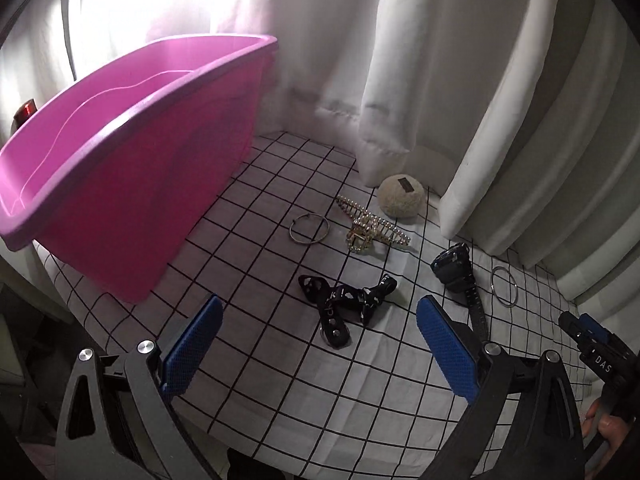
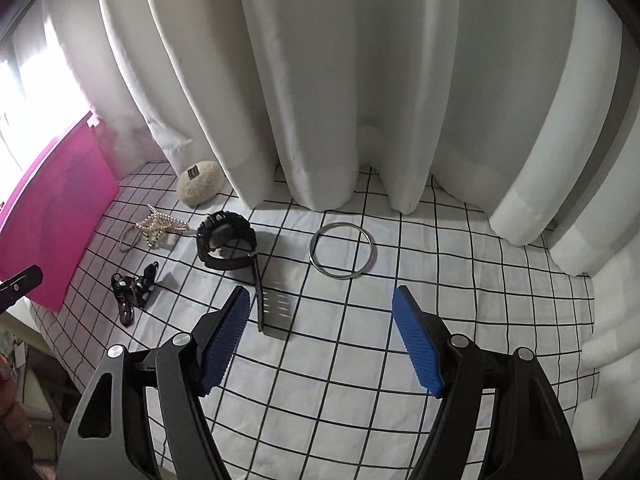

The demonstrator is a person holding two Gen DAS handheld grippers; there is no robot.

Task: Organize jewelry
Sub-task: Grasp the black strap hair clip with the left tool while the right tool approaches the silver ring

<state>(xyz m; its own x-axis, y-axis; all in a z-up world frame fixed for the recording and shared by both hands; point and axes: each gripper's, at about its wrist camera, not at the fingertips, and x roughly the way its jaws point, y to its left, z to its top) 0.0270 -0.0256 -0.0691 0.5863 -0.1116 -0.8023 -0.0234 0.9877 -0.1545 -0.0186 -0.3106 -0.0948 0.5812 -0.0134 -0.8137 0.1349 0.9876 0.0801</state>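
Note:
On a white grid-pattern cloth [image 1: 280, 380] lie a thin bangle [image 1: 309, 229], a pearl hair claw [image 1: 370, 226], a black patterned strap [image 1: 344, 306], a black watch [image 1: 456, 270] and a silver ring pair [image 1: 504, 286]. A pink bin [image 1: 132, 168] stands at the left. My left gripper [image 1: 316, 344] is open, just short of the black strap. My right gripper [image 2: 320, 336] is open, short of the silver rings [image 2: 343, 250], with the watch [image 2: 226, 246] and its strap end to its left. Its tip shows in the left wrist view [image 1: 592, 344].
A round beige stone-like object [image 1: 401, 197] sits by the white curtains [image 2: 340, 80] that hang along the back. The pink bin's side [image 2: 52, 216] shows at the left of the right wrist view. The cloth's front edge drops off at the left.

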